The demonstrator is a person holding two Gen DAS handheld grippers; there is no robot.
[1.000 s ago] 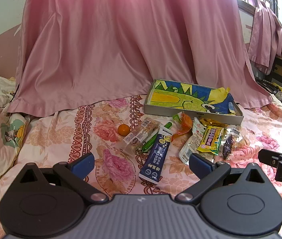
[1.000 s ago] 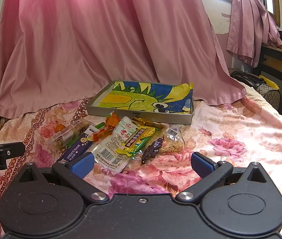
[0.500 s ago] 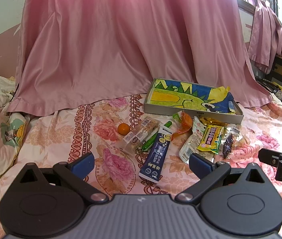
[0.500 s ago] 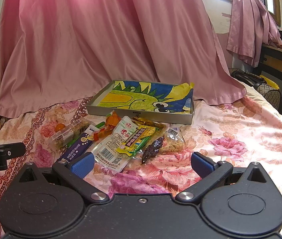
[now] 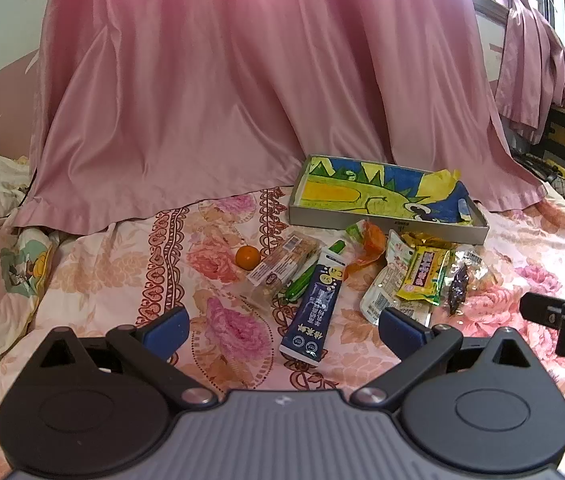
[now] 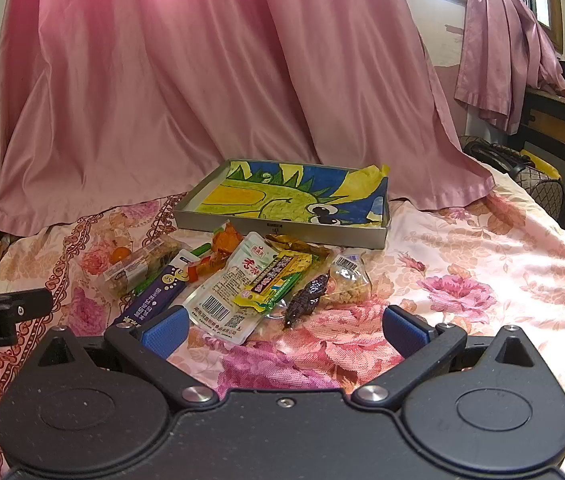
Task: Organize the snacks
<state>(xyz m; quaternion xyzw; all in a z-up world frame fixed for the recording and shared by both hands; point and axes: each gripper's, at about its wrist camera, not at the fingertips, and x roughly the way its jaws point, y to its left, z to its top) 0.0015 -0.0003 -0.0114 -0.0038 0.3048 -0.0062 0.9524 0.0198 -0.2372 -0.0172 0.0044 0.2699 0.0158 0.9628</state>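
A pile of snacks lies on the floral bedspread in front of a shallow grey tray (image 5: 382, 226) (image 6: 282, 230) lined with a dinosaur drawing. The pile holds a small orange (image 5: 248, 257) (image 6: 119, 255), a clear cracker pack (image 5: 284, 266) (image 6: 142, 266), a dark blue box (image 5: 314, 304) (image 6: 156, 296), a white packet (image 6: 230, 292) (image 5: 386, 288), a yellow packet (image 5: 424, 276) (image 6: 278, 280) and a dark wrapped piece (image 6: 306, 300) (image 5: 458, 286). My left gripper (image 5: 282, 330) stands open just short of the blue box. My right gripper (image 6: 284, 330) is open, near the white packet.
A pink satin curtain (image 5: 242, 100) drapes onto the bed behind the tray. A pillow (image 5: 14, 272) lies at the left. A dark cabinet (image 6: 554, 128) and a bag (image 6: 538, 184) stand off the bed's right side. Bare bedspread (image 6: 482, 272) spreads right of the pile.
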